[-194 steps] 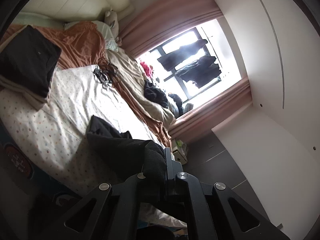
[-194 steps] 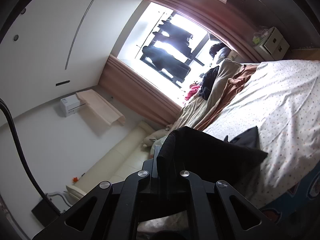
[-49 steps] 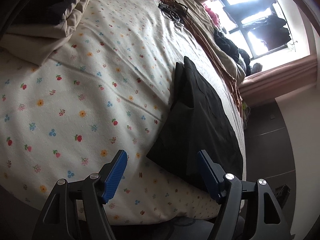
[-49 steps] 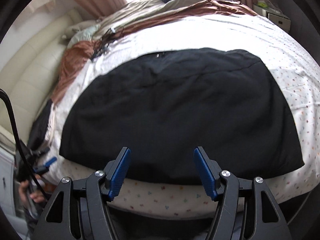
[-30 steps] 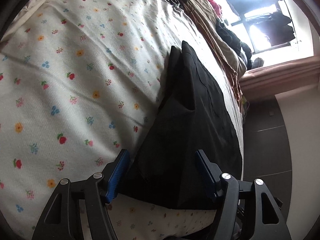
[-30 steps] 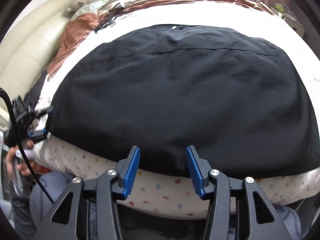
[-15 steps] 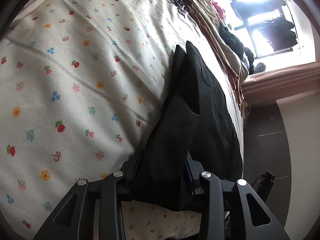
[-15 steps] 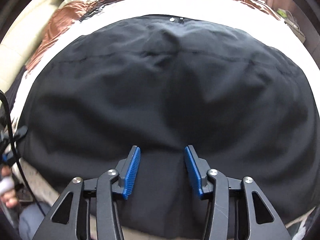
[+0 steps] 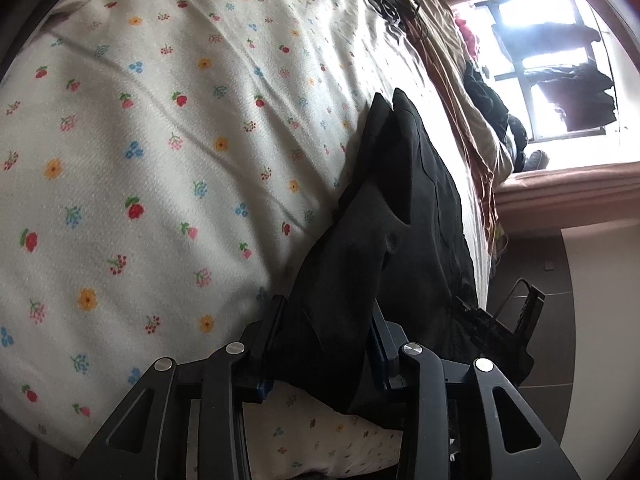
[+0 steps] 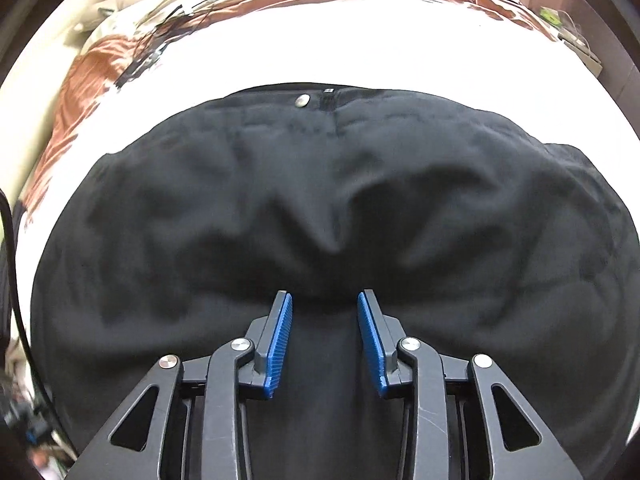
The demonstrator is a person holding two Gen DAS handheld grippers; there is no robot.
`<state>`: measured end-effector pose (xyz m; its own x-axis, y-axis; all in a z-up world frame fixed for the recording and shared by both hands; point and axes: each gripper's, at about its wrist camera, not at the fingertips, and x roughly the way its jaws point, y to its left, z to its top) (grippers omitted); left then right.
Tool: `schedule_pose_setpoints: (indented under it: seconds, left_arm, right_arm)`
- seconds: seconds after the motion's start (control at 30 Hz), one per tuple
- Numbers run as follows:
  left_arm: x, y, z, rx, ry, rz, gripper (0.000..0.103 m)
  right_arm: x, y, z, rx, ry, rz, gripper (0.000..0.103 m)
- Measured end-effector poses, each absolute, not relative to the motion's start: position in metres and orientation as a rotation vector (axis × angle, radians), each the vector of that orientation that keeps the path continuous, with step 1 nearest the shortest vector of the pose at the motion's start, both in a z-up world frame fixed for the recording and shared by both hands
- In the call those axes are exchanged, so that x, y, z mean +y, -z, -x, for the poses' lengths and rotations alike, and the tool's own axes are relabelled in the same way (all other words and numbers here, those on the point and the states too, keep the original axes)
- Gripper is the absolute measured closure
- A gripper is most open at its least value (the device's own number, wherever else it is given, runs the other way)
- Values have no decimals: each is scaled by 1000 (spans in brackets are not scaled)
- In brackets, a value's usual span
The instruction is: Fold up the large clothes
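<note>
We are clamping the black trousers point(image 9: 404, 216) in our left gripper point(image 9: 326, 344) while our right gripper point(image 10: 325, 336), jaws closing, is straddling their near fabric, unpinched.

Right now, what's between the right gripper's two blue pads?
In the right wrist view, a bunched fold of the black garment lies between the closing right gripper pads.

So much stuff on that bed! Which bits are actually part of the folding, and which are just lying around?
In the job:
- black fabric garment with a metal snap
- left gripper, clamped on its edge
- right gripper, closing, cloth between its blue pads

Lying about:
- cream floral bedsheet
- rust-brown blanket
- dark clothes hanging at the window
</note>
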<state>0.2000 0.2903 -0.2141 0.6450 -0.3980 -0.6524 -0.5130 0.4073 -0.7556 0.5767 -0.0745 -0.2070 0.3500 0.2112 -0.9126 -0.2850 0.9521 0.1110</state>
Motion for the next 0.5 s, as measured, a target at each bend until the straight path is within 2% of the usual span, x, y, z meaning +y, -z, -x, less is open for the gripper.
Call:
schedule_pose_setpoints:
  seconds: [0.13,0.43,0.5]
  left_arm:
    - [279,212,-203,939,-61,1221,48]
    - [273,210,-222,939,-125,1192,48]
    - [273,210,-223,934,-148,1188,51]
  right_arm:
    - [-72,207,-603,1156,-300,55,78]
    - [-68,212,-649,1154,-321,-12,85]
    - [-65,212,-658,1149,-327,-21,86]
